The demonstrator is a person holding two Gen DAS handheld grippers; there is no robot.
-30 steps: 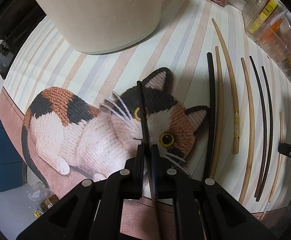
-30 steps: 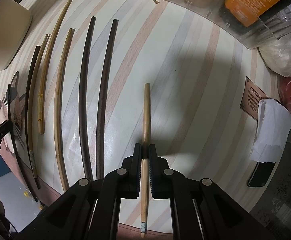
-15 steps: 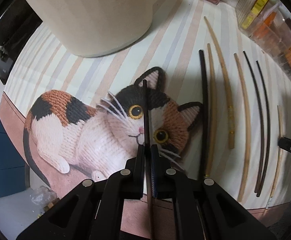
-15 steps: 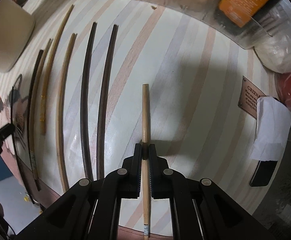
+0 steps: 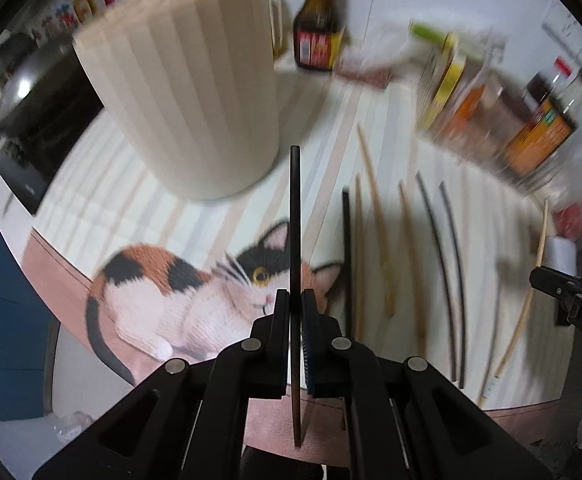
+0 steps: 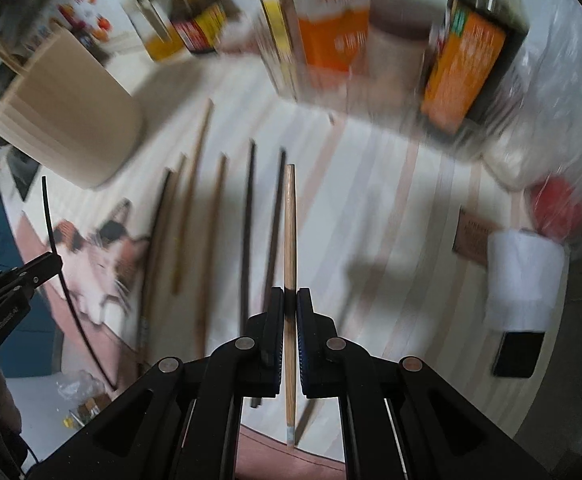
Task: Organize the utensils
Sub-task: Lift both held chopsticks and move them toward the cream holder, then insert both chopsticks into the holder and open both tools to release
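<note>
The striped surface (image 5: 219,216) fills the middle of both views, blurred toward its far edge; in the left wrist view a knitted calico cat mat (image 5: 179,292) lies across the lower left of the frame, and a ribbed cream holder (image 5: 187,112) stands in the upper left with two pale sticks rising from its mouth; in the right wrist view the same holder (image 6: 67,120) sits at the upper left. Bottles and jars (image 6: 471,56), smeared by blur, crowd the top of the frame; a white paper roll (image 6: 523,280) stands at the right edge.

Six loose chopsticks (image 5: 375,240), some dark and some pale wood, lie side by side on the surface in the centre right of the left wrist view; they show again left of centre in the right wrist view (image 6: 219,240).

The left tool (image 5: 296,308) sits at the bottom centre of its view, pinched narrow on a dark chopstick (image 5: 295,216) whose tip reaches up the frame just right of the holder's base; the right tool (image 6: 289,304) is likewise clamped narrow on a pale wooden chopstick (image 6: 289,224) pointing up the middle of its frame, beside the two dark ones lying on the surface.
</note>
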